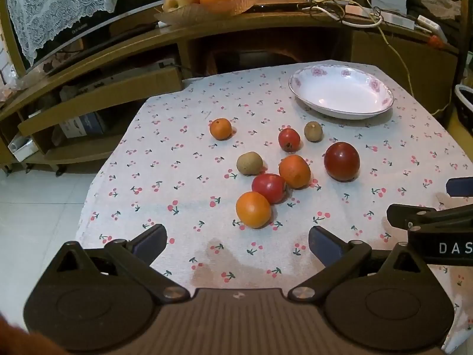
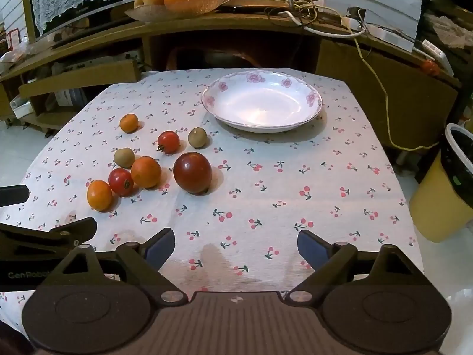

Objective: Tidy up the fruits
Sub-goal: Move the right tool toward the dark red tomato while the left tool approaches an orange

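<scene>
We are at the very start: the tabletop point(image 2: 295, 195) with its cherry-print cloth carries an empty flowered dish point(image 2: 261, 100) at the far side, and all eight small fruits lie loose on the cloth, near us and to the left of the dish. We judge that none is sorted yet.

The left claw point(image 1: 236, 244) and the right claw point(image 2: 232, 245) both stand wide and hold nothing, hovering over the near edge. The next move, we think, calls for lowering one claw around a single fruit; the dark red tomato point(image 2: 192, 172) stands apart and is easiest.

The nearest orange fruit point(image 1: 253, 209), a red tomato point(image 1: 269, 188) and another orange one point(image 1: 294, 171) touch, so there is little room there. Whether the two small brown fruits point(image 1: 249, 163) are kiwis or longans we cannot tell.
</scene>
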A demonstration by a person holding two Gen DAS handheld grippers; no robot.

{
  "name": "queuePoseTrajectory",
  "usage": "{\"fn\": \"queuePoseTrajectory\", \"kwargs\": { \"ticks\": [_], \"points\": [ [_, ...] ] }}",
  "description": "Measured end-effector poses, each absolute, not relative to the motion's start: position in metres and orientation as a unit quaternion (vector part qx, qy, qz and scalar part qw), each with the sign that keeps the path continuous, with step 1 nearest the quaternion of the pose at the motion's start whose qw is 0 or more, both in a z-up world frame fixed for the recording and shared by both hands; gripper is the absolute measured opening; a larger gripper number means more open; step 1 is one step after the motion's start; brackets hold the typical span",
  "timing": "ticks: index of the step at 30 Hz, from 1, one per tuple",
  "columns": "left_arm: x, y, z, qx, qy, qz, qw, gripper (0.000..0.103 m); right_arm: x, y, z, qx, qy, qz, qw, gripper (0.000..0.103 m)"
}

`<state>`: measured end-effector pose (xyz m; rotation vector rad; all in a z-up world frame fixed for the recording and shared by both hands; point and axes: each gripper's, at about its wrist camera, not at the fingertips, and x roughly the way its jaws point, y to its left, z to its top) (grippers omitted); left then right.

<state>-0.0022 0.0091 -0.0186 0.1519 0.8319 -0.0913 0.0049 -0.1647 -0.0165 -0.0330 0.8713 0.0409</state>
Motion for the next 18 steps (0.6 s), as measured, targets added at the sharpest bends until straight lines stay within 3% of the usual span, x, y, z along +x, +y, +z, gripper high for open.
{"fn": "queuePoseTrajectory", "kwargs": {
  "ticks": [18],
  "points": [
    [0.008,0.008,-0.02,0.08,0.391,-0.068,0.914,0.103,0.017,-0.16,-0.025,-0.021,0.433,0.036,0.9,0.084]
  ]
}}
